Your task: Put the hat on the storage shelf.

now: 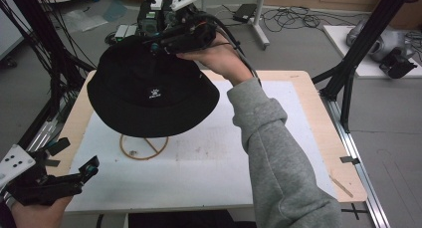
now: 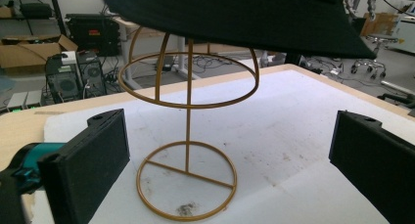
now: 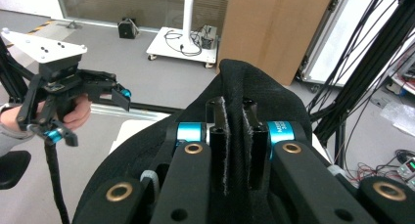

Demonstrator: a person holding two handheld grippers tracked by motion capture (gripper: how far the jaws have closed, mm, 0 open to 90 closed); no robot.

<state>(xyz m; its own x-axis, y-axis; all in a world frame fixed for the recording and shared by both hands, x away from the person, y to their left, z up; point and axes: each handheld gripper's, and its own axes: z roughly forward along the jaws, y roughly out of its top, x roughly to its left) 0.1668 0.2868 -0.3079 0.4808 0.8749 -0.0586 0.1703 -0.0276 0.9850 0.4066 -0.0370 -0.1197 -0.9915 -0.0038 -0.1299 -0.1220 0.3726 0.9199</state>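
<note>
A black bucket hat (image 1: 149,96) with a small white logo hangs in the air over a gold wire hat stand (image 1: 144,147). Its brim hides the stand's domed top in the high view. My right gripper (image 1: 155,47) is shut on a fold of the hat's crown (image 3: 274,97), and the cloth is pinched between the jaws (image 3: 234,116). My left gripper (image 1: 77,156) rests at the table's near left corner, open and holding nothing. From the left gripper view, the stand (image 2: 188,136) rises between the wide-apart jaws (image 2: 230,123), farther off, with the hat (image 2: 244,18) just above its dome.
A white foam mat (image 1: 209,158) covers the wooden table (image 1: 318,133). Black frame posts (image 1: 348,73) stand at the right, and cable bundles (image 1: 40,49) hang at the left. More cables and equipment lie on the floor beyond. A grey sleeve (image 1: 278,158) crosses the right half of the mat.
</note>
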